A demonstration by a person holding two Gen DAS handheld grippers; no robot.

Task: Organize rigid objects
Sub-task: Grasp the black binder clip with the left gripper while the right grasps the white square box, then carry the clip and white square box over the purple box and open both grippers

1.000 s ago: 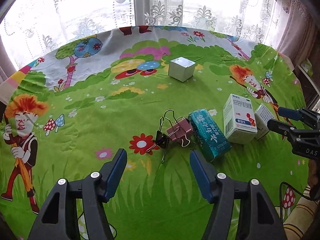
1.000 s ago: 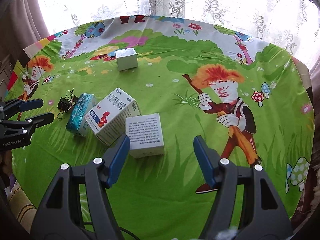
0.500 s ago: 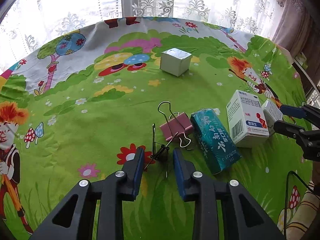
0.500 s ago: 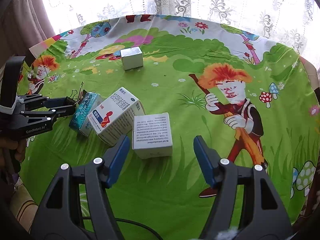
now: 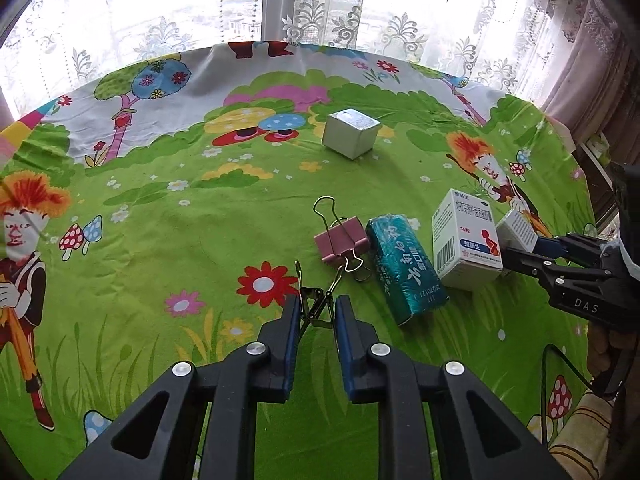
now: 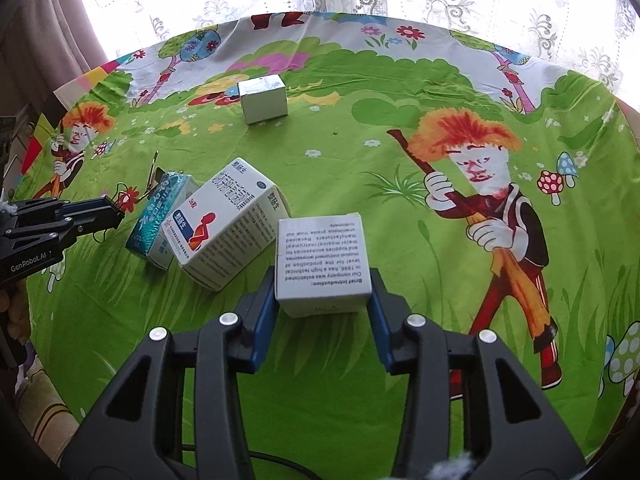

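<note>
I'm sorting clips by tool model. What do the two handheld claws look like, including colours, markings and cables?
Both are black plastic with triangular cut-outs, silver screws and blue finger pads. The left claw carries white "GenRobot.AI" lettering on its side; the right claw shows "DAS". A thin black cable trails beneath each.

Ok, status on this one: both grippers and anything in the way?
Left gripper just closed on black binder clip. Right gripper just closed on white text box. Medicine box close alongside it.

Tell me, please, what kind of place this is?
Probably a room in a home: a round table under a children's cartoon tablecloth, lace curtains over a bright window, and household medicine boxes.
</note>
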